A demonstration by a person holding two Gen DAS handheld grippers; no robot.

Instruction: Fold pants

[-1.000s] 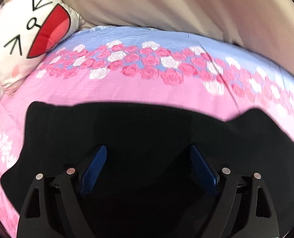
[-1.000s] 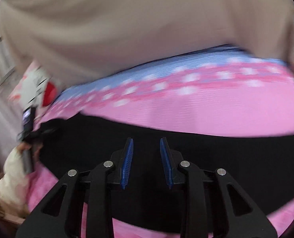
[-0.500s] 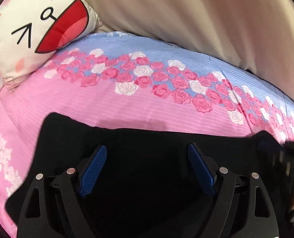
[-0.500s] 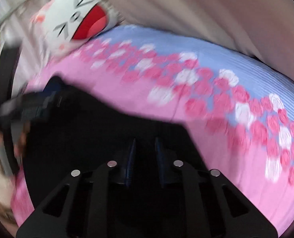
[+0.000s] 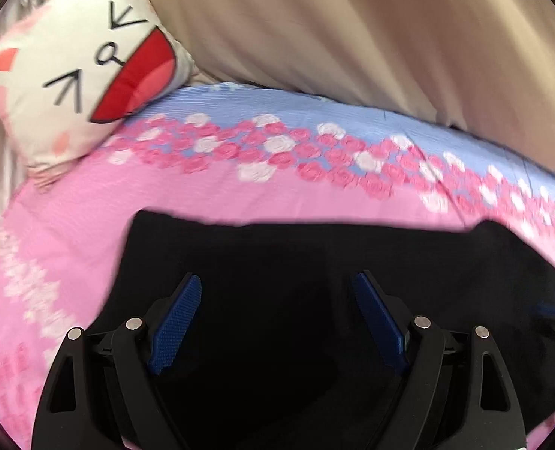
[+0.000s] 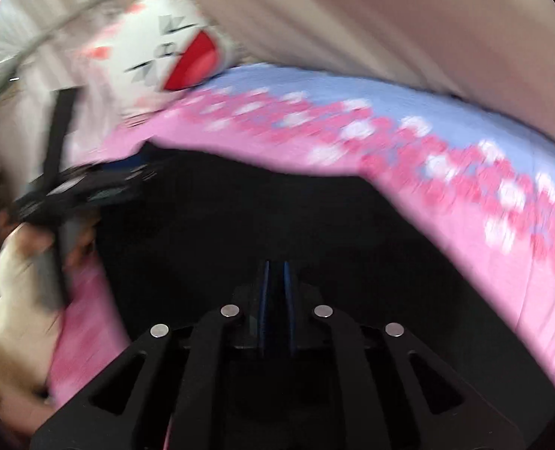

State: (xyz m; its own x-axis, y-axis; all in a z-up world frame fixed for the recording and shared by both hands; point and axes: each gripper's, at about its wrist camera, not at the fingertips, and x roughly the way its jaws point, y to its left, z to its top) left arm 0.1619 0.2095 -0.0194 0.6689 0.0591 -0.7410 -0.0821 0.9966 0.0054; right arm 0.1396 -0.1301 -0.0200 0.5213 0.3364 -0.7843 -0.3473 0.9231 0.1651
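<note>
One pair of black pants (image 5: 314, 262) lies on the pink floral bedspread (image 5: 71, 232). One cat pillow (image 5: 75, 86) sits at ten o'clock. Left gripper (image 5: 279, 318): spread wide above the fabric. Right gripper (image 6: 275, 292): pressed together; whether it pinches cloth is unclear.

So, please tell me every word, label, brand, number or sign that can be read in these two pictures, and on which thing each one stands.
There is no readable text in either view.
The pillow carries only a drawn cartoon face, with line eyes and a red mouth, no letters.
The bedsheet has only a rose print.
The black pants show no label or tag.
The left gripper appears too blurred in the right wrist view to show any marking.
</note>
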